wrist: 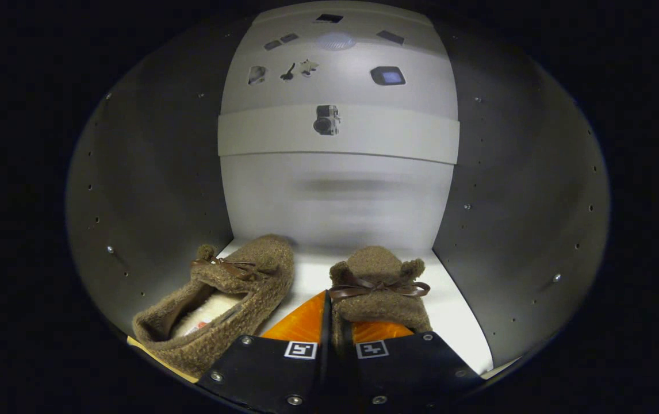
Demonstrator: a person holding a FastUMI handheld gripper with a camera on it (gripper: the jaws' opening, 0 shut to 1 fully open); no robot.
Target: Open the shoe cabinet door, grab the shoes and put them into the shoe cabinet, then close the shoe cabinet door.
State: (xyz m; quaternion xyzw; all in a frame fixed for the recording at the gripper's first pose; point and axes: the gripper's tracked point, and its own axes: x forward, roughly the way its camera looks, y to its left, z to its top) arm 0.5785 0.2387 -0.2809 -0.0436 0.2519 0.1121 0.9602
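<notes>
Two brown fuzzy shoes with small brown bows are inside the shoe cabinet [151, 190], on its white floor [456, 322]. The left shoe [220, 299] lies by the left wall, toe pointing to the back, its pale lining showing. The right shoe [378, 287] is just ahead of my fingers, toe also to the back. My gripper [334, 325] is shut on the right shoe's rear rim, which is pinched between the two fingers [301, 328]. The rest of that shoe's opening is hidden behind the fingers.
Grey side walls with rows of small holes close in on both sides. The pale back panel [335, 195] has a horizontal band [398, 135] across it and small dark marks higher up. A strip of white floor lies between the two shoes.
</notes>
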